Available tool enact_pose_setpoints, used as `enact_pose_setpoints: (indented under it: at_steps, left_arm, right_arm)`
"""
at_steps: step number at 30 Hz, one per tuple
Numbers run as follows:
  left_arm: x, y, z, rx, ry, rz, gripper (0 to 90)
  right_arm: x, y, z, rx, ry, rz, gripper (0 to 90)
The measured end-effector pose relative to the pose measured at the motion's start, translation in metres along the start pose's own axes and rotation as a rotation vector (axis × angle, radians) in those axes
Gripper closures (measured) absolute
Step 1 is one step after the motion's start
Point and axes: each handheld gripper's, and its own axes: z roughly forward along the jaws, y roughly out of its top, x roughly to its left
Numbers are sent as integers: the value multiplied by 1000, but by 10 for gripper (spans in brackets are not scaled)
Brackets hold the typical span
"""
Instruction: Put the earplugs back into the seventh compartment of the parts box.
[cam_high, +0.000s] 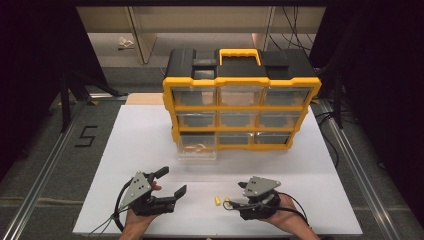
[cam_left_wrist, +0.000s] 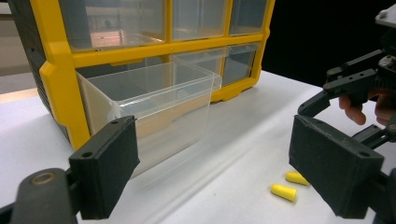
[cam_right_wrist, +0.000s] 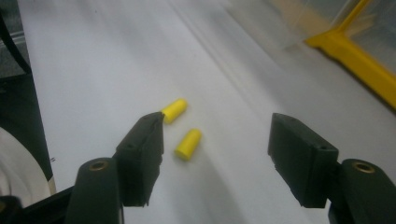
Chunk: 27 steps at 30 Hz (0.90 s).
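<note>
Two yellow foam earplugs (cam_high: 218, 200) lie side by side on the white board, near its front edge. My right gripper (cam_high: 235, 196) is open just right of them. In the right gripper view the nearer earplug (cam_right_wrist: 188, 144) lies between my open jaws, closer to the left one, and the other earplug (cam_right_wrist: 174, 110) lies just past that jaw's tip. My left gripper (cam_high: 173, 180) is open and empty, left of the earplugs and pointing toward the pulled-out clear drawer (cam_high: 197, 150). The left gripper view shows the drawer (cam_left_wrist: 154, 107), the earplugs (cam_left_wrist: 283, 192) and the right gripper (cam_left_wrist: 345, 88).
A yellow and black organizer (cam_high: 241, 107) with three rows of clear drawers stands at the back of the white board (cam_high: 140, 145). Its bottom left drawer sticks out with something tan inside. Dark floor and metal rails flank the board.
</note>
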Motion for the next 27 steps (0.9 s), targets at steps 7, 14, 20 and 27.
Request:
enact_pose_setpoints:
  at_steps: [7, 14, 20, 27]
  left_arm:
    - [0, 0, 0, 5, 2, 6, 154]
    - [0, 0, 0, 6, 1, 1, 154]
    - [0, 0, 0, 6, 2, 0, 154]
    - [0, 0, 0, 7, -1, -1, 155]
  right_arm:
    - [-4, 9, 18, 103, 68, 24, 453]
    - [-4, 11, 40, 190, 101, 21, 535]
    - [-5, 12, 46, 229, 110, 26, 646]
    - [-5, 12, 45, 244, 135, 21, 813]
